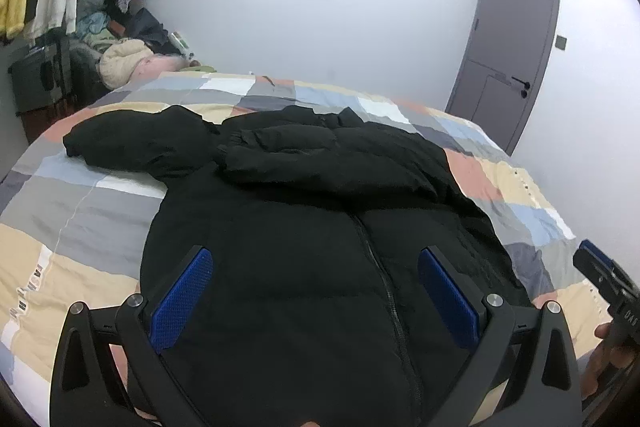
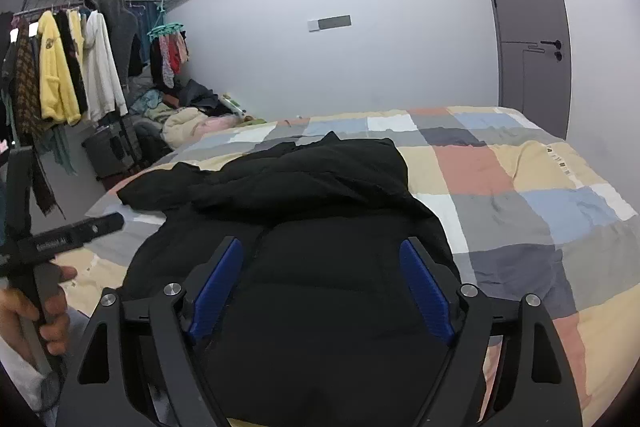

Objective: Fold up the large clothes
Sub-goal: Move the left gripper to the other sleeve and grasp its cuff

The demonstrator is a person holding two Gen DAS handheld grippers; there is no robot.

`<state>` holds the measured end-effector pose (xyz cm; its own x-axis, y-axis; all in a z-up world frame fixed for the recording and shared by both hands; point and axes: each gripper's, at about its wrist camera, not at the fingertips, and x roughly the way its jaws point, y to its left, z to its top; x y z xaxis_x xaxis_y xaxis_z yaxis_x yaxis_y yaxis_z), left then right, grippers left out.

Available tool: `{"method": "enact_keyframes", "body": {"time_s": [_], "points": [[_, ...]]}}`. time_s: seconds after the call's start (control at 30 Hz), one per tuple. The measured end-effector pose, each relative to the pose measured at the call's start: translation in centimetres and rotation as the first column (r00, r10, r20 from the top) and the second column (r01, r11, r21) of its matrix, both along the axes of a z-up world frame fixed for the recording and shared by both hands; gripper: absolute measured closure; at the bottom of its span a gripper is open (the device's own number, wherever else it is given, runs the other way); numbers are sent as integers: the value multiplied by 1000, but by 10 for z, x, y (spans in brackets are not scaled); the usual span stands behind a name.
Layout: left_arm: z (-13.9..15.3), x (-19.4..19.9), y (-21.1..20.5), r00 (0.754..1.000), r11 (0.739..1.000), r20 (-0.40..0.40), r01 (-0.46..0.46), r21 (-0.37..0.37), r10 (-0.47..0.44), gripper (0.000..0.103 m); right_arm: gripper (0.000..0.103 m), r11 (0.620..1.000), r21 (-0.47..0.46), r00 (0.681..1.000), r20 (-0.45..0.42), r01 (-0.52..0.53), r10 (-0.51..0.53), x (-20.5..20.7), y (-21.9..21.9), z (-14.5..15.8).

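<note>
Left gripper, right gripper jaws spread, empty – black jacket mid-bed

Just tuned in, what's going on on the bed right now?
A person holds a two-finger tool in each hand over a black puffer jacket spread zipper-up on the patchwork bedspread. Its sleeves look already folded across the chest, with the hood lying flat off to the left. Both the left tool and the right tool are open above the jacket's lower half, gripping nothing yet.
</note>
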<state>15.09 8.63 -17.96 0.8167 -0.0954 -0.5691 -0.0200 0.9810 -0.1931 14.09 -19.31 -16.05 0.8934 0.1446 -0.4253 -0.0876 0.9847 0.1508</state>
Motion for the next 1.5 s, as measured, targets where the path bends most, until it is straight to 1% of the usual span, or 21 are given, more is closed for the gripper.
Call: {"method": "enact_keyframes", "body": {"time_s": [0.13, 0.2, 0.23, 0.33, 0.43, 0.63, 0.7, 0.8, 0.87, 0.93, 0.97, 1.0, 1.07, 1.1, 1.17, 1.33, 1.4, 1.5], "points": [[6, 9, 24, 1000, 1000, -3, -16, -7, 16, 0, 19, 1000, -7, 1000, 1, 12, -12, 0, 0, 0], [12, 16, 39, 1000, 1000, -9, -26, 3, 26, 0, 13, 1000, -8, 1000, 2, 17, -17, 0, 0, 0], [16, 20, 48, 999, 999, -8, -32, 13, 32, 0, 8, 1000, -10, 1000, 2, 21, -21, 0, 0, 0], [28, 33, 75, 999, 998, -11, -50, 31, 51, 0, 5, 1000, -15, 1000, 3, 21, -21, 2, 1, 0], [36, 43, 105, 997, 996, -15, -78, 33, 79, 0, 1, 999, -26, 1000, 0, 24, -24, 4, 1, -2], [43, 69, 168, 993, 993, -27, -117, 6, 117, 0, 0, 999, -46, 1000, -8, 21, -21, 9, 5, -7], [45, 78, 189, 990, 990, -14, -139, 19, 139, 0, 0, 999, -39, 1000, -14, 27, -27, 12, 5, -9], [45, 95, 220, 987, 987, 3, -162, 12, 162, 0, 0, 999, -25, 999, -19, 32, -33, 16, 7, -12], [42, 109, 246, 981, 981, -6, -195, -25, 194, 0, 0, 999, -33, 999, -13, 37, -37, 18, 9, -14], [36, 123, 276, 971, 966, -28, -241, -90, 239, 0, 0, 998, -47, 999, -11, 44, -44, 20, 11, -16], [29, 132, 295, 963, 954, -42, -270, -128, 267, 0, 0, 998, -50, 999, -13, 45, -46, 22, 12, -17], [24, 138, 308, 956, 946, -59, -292, -142, 286, 0, 0, 998, -51, 999, -18, 48, -49, 24, 12, -18], [6, 157, 336, 940, 927, -121, -336, -169, 318, 0, 0, 997, -56, 998, -35, 54, -56, 29, 13, -20], [-1, 161, 345, 935, 920, -136, -349, -179, 328, 0, 0, 997, -58, 997, -43, 57, -60, 32, 13, -22], [-19, 175, 368, 929, 906, -162, -363, -218, 333, 0, 0, 996, -61, 996, -62, 63, -67, 37, 14, -24], [-61, 201, 409, 909, 877, -223, -403, -262, 351, 0, 0, 995, -53, 990, -105, 89, -94, 54, 16, -30], [-79, 212, 426, 900, 858, -250, -422, -294, 357, 1, 0, 995, -43, 988, -119, 91, -96, 61, 18, -32], [-102, 223, 455, 888, 817, -261, -453, -356, 379, 2, 0, 994, -56, 984, -151, 92, -99, 72, 23, -37]]}}
